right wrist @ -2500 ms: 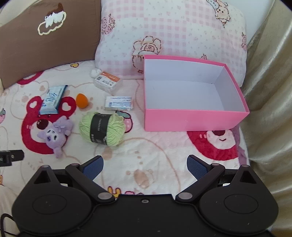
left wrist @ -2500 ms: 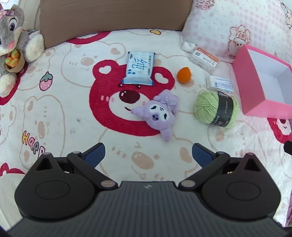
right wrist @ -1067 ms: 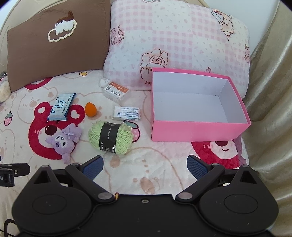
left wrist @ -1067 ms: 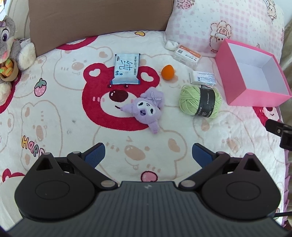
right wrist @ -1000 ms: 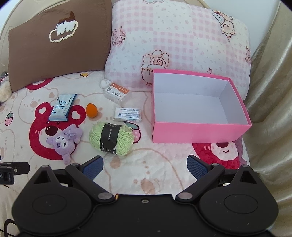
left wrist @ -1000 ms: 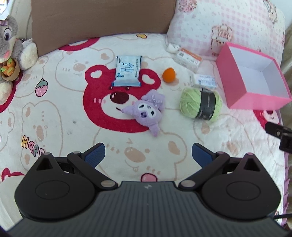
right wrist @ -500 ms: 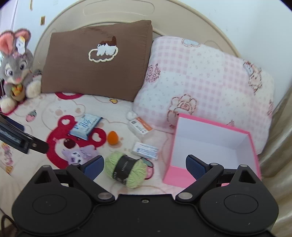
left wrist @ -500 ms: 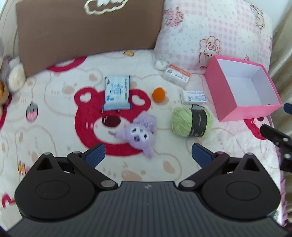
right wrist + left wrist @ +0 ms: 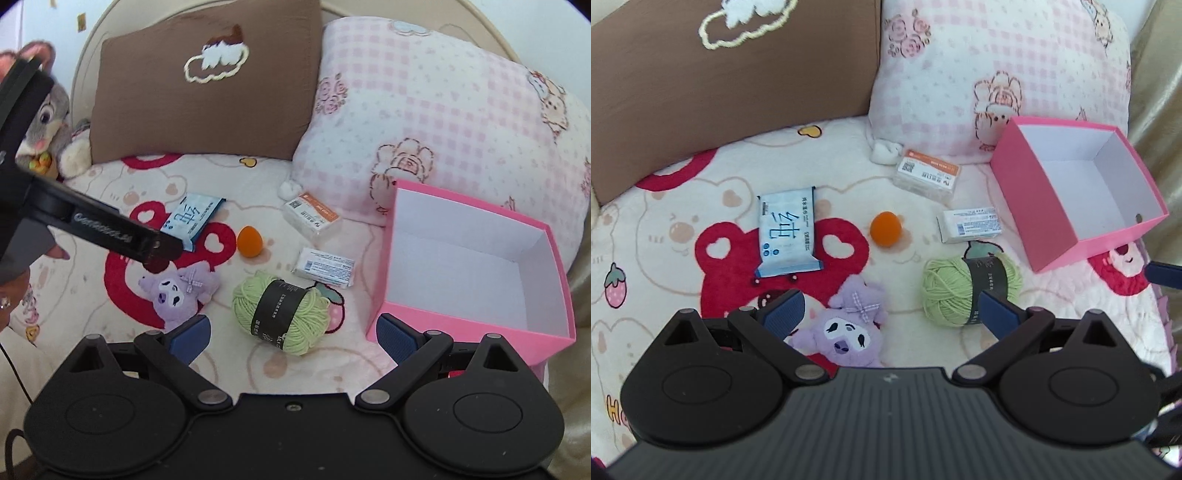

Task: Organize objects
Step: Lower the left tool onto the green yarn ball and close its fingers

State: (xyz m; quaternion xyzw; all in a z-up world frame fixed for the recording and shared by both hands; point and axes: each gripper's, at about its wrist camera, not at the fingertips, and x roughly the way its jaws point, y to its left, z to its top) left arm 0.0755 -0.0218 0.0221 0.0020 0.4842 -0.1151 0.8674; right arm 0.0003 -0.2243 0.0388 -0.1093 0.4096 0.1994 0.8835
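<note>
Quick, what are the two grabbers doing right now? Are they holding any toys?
Left gripper: open, holding nothing, above the purple plush.
Right gripper: open, holding nothing, near the green yarn.

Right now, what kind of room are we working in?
Most likely a bedroom, on top of a bed: a bear-print blanket is the work surface, a brown pillow and a pink checked pillow lean at its head, and a plush rabbit sits alongside.
</note>
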